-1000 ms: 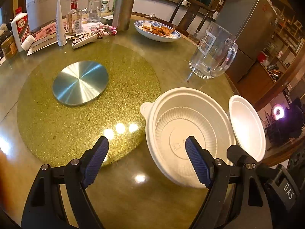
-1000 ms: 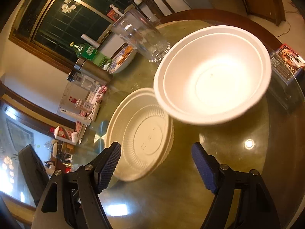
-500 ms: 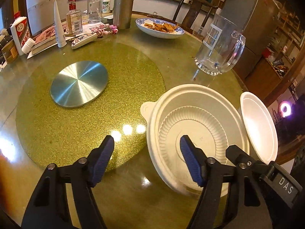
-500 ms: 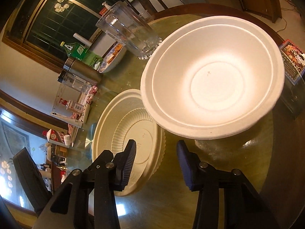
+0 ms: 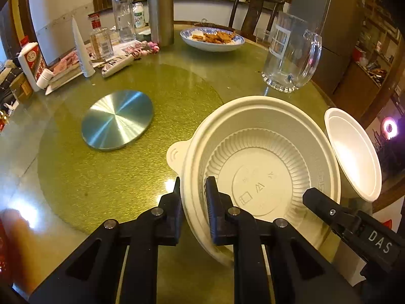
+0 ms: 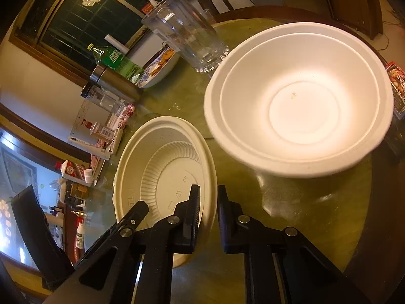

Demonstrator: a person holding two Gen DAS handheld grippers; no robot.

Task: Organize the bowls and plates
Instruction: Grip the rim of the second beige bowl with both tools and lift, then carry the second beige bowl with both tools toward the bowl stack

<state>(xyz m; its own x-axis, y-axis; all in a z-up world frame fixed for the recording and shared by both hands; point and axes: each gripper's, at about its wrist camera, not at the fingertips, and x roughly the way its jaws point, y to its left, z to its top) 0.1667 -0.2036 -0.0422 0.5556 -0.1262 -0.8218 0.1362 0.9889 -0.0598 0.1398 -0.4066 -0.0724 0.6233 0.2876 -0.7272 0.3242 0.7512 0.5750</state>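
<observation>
My left gripper [image 5: 193,192] and right gripper [image 6: 208,200] have just closed, each pinching the ribbed cream plastic bowl's [image 5: 263,152] rim on opposite sides. Only my right view fully shows the smooth white foam bowl [image 6: 298,101] beyond my fingertips.

Cream ribbed bowl [image 5: 263,174]; plain white bowl [image 6: 298,106]; glittery olive-gold turntable [image 5: 126,157] with brushed silver disc [image 5: 117,122]; blue-and-white patterned dish [image 5: 212,43]; black grippers with dark blue pads [image 5: 210,195].

"DAS" in white letters on right tool [image 5: 377,239]; other labels unreadable.
</observation>
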